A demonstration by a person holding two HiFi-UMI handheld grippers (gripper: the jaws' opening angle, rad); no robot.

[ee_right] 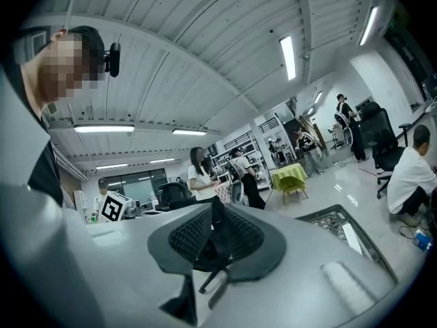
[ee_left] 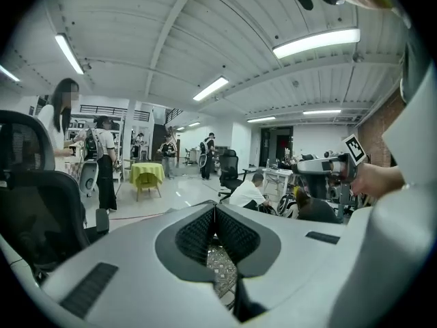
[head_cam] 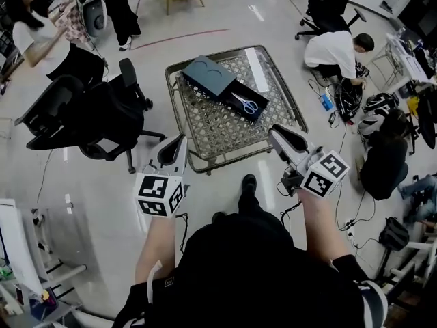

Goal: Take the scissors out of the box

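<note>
The scissors (head_cam: 246, 104), blue-handled, lie in the pulled-out tray of a dark box (head_cam: 208, 77) on a low mesh-topped table (head_cam: 225, 135). My left gripper (head_cam: 181, 139) hovers just short of the table's near left corner, jaws together with nothing between them. At the near right corner my right gripper (head_cam: 273, 130) also has its jaws together and empty. Both point toward the table, well short of the box. In the left gripper view the fingertips meet (ee_left: 215, 209) over a sliver of mesh. The right gripper view shows the table's edge (ee_right: 341, 227) off to the right.
A white strip (head_cam: 257, 69) lies along the table's far right side. A black office chair (head_cam: 89, 115) stands left of the table. One person crouches at the right (head_cam: 334, 50) and others stand at the far left (head_cam: 41, 39). My shoe (head_cam: 248, 183) is by the table's near edge.
</note>
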